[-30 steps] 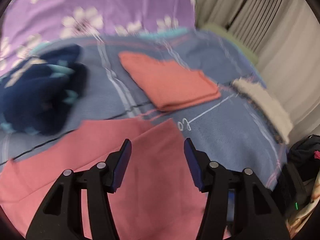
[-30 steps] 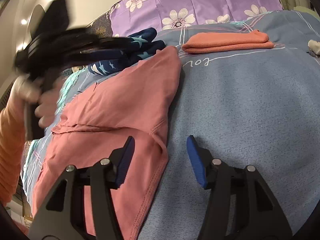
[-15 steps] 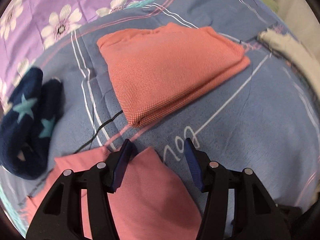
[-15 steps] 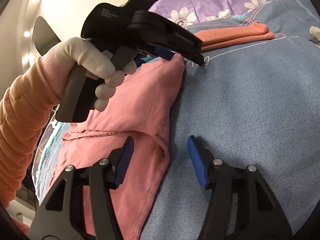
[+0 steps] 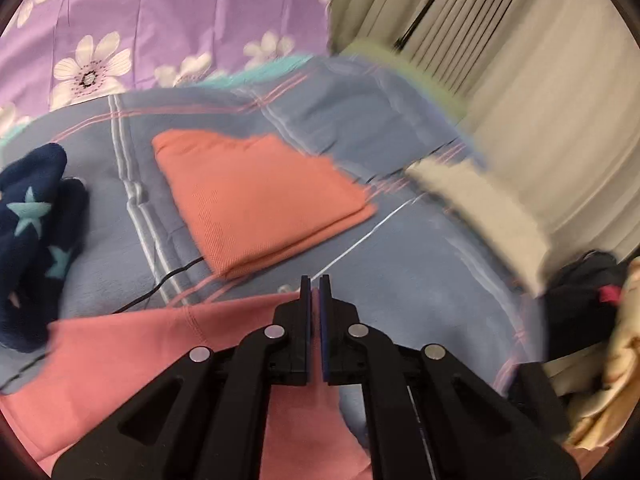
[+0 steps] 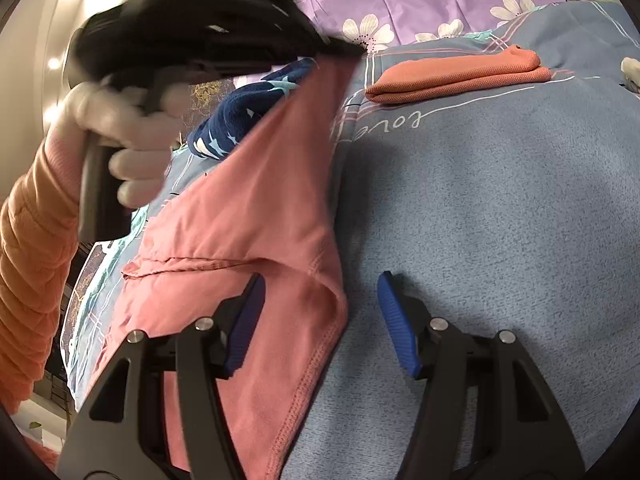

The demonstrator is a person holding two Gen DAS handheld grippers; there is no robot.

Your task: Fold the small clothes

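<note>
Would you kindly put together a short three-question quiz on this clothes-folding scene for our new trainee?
1. True or false: the left gripper is shut on a corner of the pink cotton garment.
2. Multiple choice: the right gripper is (a) open, with the garment's stitched hem between its fingers, (b) shut on the hem, (c) out of view.
3. Fill in: on the blue bedspread, the already folded piece beyond the garment is the ____ knit cloth, with the navy star-patterned fleece item lying to its left in the left wrist view.

Key: 1 true; 2 a; 3 orange.
</note>
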